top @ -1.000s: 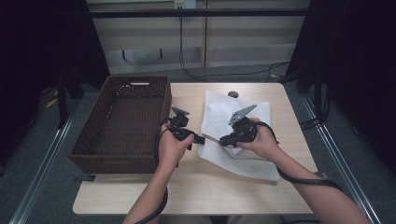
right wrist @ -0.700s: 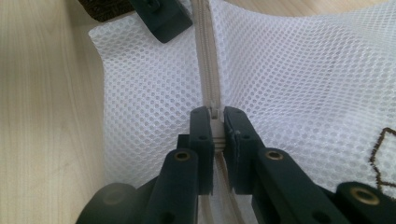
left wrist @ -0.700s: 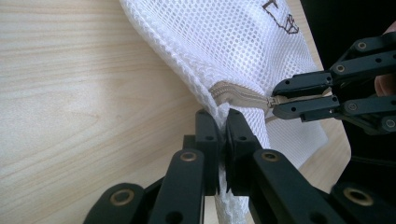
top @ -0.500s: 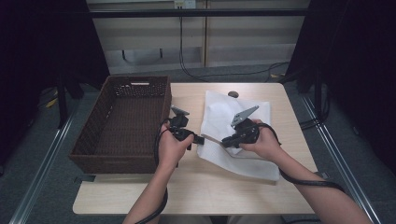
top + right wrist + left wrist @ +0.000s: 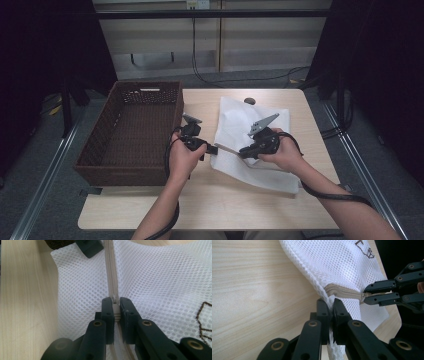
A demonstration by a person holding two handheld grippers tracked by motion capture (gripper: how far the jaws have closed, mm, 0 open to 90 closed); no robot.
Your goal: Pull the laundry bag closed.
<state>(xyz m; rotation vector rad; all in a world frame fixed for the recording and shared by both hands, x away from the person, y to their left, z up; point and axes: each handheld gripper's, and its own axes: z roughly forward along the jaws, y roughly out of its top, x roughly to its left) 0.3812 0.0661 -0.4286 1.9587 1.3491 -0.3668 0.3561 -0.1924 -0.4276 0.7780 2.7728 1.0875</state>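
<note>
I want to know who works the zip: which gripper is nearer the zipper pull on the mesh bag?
Right. The right gripper is shut on the zipper pull; the left gripper pinches the mesh bag edge at the zipper's end, apart from the pull.

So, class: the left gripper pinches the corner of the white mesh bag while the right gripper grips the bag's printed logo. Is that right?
Not quite. The right gripper is shut on the zipper pull, not the logo, as the right gripper view shows. The left gripper does pinch the corner of the white mesh bag.
</note>
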